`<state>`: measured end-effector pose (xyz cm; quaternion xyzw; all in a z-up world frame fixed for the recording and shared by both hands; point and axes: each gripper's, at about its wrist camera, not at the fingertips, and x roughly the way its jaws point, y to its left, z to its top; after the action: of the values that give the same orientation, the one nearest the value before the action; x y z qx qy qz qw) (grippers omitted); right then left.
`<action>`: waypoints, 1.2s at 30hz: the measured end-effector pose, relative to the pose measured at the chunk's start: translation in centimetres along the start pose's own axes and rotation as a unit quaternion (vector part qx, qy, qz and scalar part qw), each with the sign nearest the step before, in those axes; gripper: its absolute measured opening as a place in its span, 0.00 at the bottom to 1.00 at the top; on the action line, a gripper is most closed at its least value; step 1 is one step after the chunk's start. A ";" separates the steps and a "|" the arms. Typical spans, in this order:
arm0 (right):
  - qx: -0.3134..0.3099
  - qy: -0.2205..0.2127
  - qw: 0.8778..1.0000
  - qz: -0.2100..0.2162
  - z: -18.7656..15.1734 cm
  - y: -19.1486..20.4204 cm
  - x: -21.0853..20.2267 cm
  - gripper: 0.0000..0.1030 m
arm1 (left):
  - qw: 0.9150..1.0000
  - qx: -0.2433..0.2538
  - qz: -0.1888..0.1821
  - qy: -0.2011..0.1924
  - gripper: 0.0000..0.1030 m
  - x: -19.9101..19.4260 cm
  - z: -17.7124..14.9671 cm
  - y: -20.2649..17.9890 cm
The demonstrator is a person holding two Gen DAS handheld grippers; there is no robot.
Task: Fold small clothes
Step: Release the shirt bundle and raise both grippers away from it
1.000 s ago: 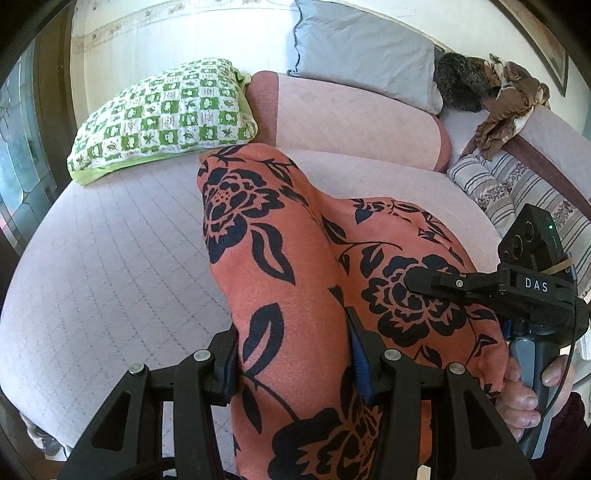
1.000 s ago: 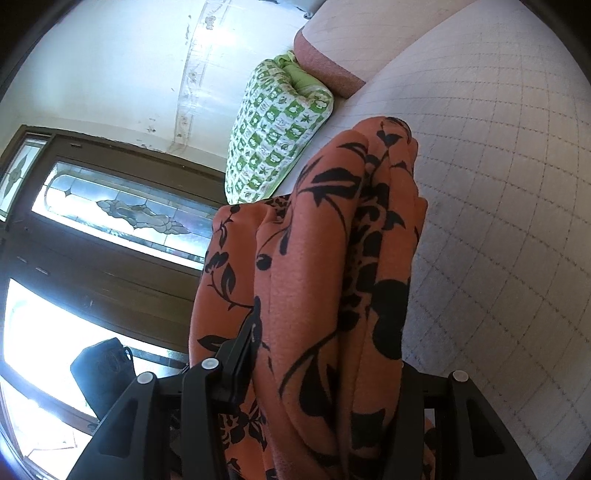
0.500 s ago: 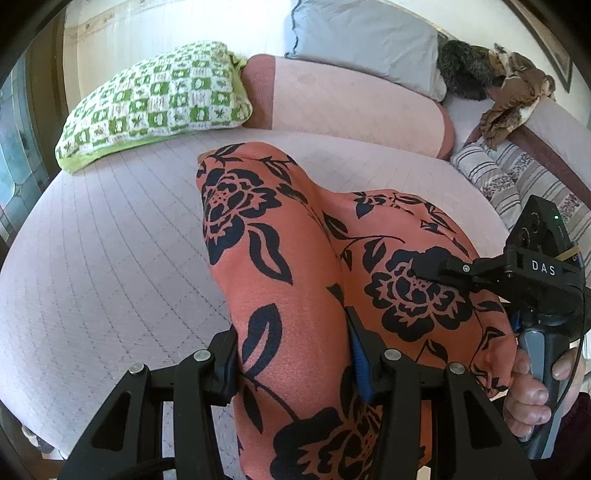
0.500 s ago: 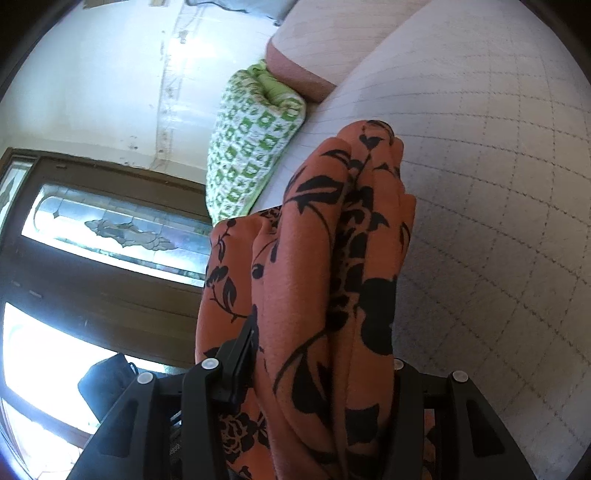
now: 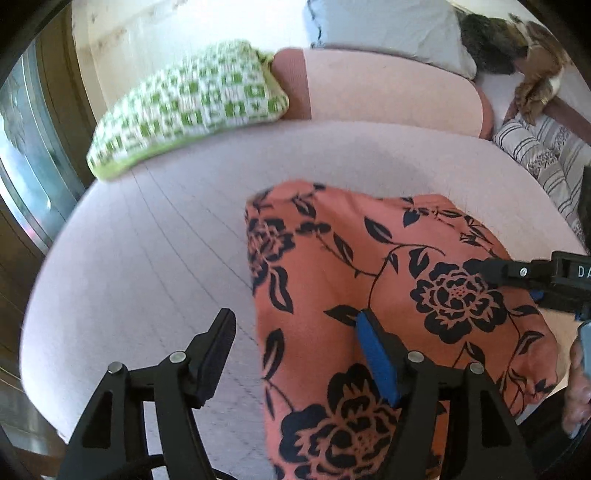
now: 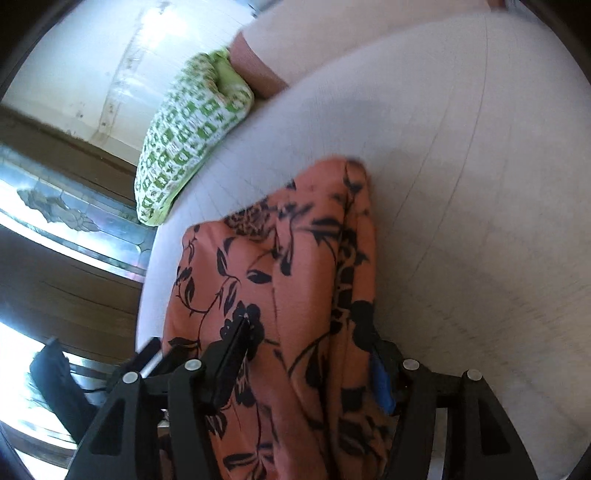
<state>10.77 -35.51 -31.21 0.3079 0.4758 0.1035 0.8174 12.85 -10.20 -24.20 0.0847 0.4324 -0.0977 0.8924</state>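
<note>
The green-and-white checked pillow is leaning at the back left of the pale pink quilted mattress, and the orange garment with black flowers is lying folded on the mattress to the right of that pillow, toward the near edge. The left gripper is standing with its jaws spread wide: the left finger is hanging over bare mattress, clear of the cloth, while the blue-padded right finger is resting on top of the garment. Farther right of the pillow, the right gripper is reaching in over the garment's right side; in its own view its fingers are sitting fairly wide apart with a thick bunch of the orange fabric filling the gap between them. A grey pillow and striped bedding are lying at the back right.
</note>
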 end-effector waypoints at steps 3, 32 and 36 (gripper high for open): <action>-0.029 -0.038 0.998 -0.029 -0.4 0.8 -1.6 0.61 | 1.000 0.010 0.009 -0.017 0.67 -1.5 -0.1 0.1; -0.171 -0.045 0.981 -0.076 -8.3 9.6 -4.1 0.61 | 0.996 -0.031 0.071 -0.044 0.68 -7.3 -1.3 4.5; -0.183 -0.088 0.976 -0.075 -7.5 11.8 -6.8 0.61 | 0.992 -0.049 0.081 -0.081 0.74 -11.1 -0.4 5.1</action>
<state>2.32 -26.28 -21.97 0.1248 0.3973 0.0996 0.9037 7.05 -4.04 -15.33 0.0668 0.3543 -0.0104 0.9327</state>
